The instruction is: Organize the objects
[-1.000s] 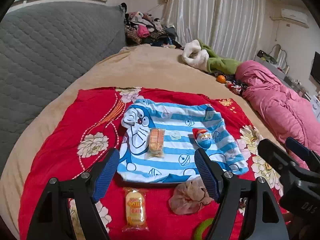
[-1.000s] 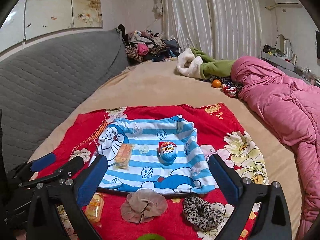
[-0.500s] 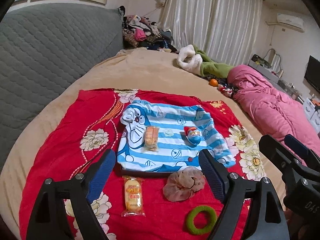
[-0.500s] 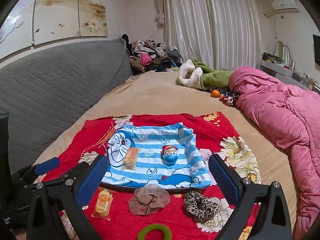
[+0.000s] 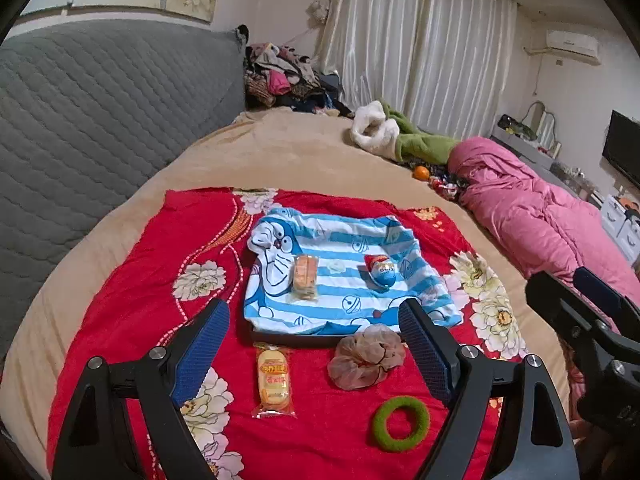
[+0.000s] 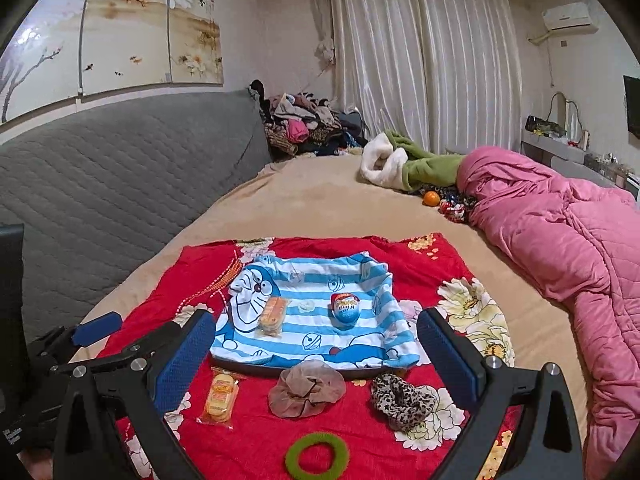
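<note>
A tray [image 5: 296,338] lined with a blue striped cartoon cloth [image 5: 348,304] sits on the red blanket. On it lie a wrapped orange snack [image 5: 305,276] and a blue and red toy egg [image 5: 382,271]. In front of the tray are a yellow snack pack [image 5: 273,380], a beige scrunchie [image 5: 366,360], a green ring [image 5: 401,423] and a leopard scrunchie [image 6: 402,398]. My left gripper [image 5: 312,308] hovers open above the near items and holds nothing. My right gripper [image 6: 315,317] is also open and holds nothing; it shows at the right edge of the left wrist view [image 5: 580,308].
The red floral blanket [image 5: 152,280] lies on a beige bed. A grey quilted headboard [image 5: 80,128] runs along the left and a pink duvet [image 6: 560,240] along the right. A clothes pile [image 6: 304,128], a green and white garment [image 6: 400,164] and an orange [image 6: 431,198] lie far back.
Both grippers have drawn back and up from the tray. The green ring and more of the blanket have come into view. The left jaws stand a little wider.
</note>
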### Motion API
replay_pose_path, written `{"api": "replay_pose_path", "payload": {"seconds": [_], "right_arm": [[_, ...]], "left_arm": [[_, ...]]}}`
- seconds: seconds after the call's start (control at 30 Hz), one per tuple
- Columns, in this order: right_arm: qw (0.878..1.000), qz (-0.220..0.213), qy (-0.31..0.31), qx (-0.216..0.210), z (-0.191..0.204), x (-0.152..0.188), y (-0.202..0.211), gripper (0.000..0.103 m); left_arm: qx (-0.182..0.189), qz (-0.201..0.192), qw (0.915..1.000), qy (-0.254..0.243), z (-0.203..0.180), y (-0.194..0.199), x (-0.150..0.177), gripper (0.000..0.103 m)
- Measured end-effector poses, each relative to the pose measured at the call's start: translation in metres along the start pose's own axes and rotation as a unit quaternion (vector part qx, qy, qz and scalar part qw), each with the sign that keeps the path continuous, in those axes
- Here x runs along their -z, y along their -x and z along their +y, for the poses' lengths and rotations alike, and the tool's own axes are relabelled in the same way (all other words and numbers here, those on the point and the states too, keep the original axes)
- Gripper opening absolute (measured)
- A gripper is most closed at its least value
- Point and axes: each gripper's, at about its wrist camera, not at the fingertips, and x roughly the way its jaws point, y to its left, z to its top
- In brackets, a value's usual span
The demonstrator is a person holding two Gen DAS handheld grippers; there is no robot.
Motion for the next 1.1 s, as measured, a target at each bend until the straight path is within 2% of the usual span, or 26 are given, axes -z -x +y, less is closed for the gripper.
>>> {"api": "replay_pose_path", "payload": {"seconds": [0.57,1.1], "right_arm": [[0.999,-0.047,0.01,0.0,-0.001,0.015,0.06,0.102],[0.998,-0.049,0.024,0.016,-0.018,0.045,0.096,0.102]], "left_arm": [[0.01,-0.036,0.9993,0.0,-0.003,0.051,0.013,0.088],[0.017,-0.04,0.9991,-0.004,-0.017,0.078,0.042,0.088]]}}
